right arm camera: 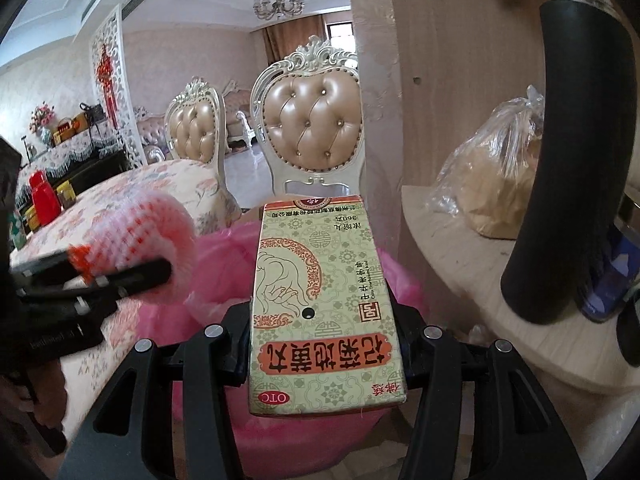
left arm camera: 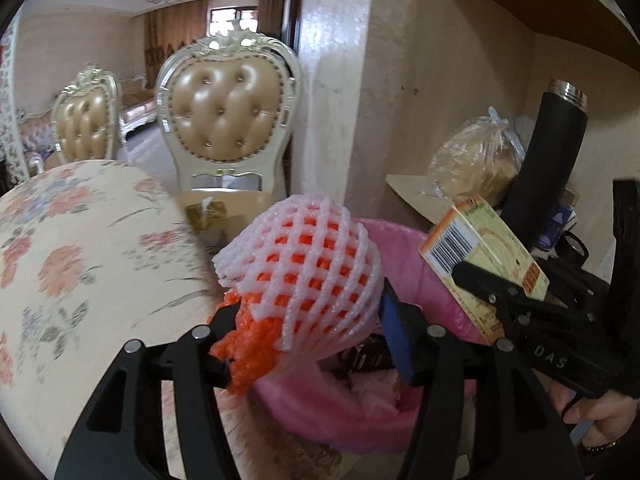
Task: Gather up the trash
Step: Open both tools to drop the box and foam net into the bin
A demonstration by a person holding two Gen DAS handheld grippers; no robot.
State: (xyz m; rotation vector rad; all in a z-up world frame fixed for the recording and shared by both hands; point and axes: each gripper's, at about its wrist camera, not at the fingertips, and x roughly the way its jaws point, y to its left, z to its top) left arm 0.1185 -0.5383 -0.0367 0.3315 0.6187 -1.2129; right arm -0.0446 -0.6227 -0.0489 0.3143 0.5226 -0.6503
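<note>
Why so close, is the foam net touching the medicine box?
Apart. The left wrist view shows pink bin liner between the foam net and the medicine box.

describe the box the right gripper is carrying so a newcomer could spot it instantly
Start at the pink-lined trash bin beside the floral table. Above its rim two grippers hover, and the right gripper holds the medicine box in its jaws. It is flat, pale green cardboard with orange bands and a barcode end, unlike the round white-and-orange foam net next to it.

Home dining rm: tufted chairs (right arm camera: 316,120), chandelier (right arm camera: 279,3)
</note>
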